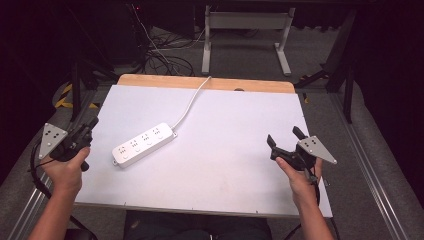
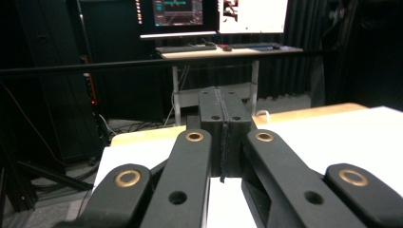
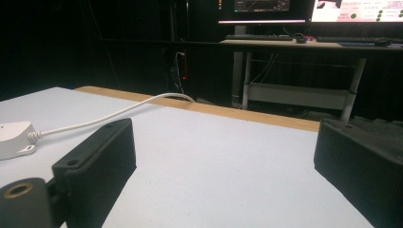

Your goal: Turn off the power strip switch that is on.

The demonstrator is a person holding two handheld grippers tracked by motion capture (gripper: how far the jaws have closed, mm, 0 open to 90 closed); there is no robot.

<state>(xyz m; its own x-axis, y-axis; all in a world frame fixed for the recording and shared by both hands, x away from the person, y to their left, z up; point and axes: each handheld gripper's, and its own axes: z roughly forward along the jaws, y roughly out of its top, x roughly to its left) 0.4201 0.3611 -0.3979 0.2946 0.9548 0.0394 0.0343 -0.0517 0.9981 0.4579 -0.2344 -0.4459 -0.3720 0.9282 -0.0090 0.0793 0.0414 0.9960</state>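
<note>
White power strip lies diagonal on the bench, cord trailing off the far edge. Left gripper beside the strip's near end, jaws pressed together, empty. Right gripper well clear, jaws spread; likely staged for approach.

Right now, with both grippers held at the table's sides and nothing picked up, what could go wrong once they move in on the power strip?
The power strip lies loose and diagonal, so a one-sided push might slide or spin it. Its white cord runs off the far edge and could snag or drag the strip back. The left gripper is shut beside the table's left edge and would need opening; the right gripper is open.
</note>
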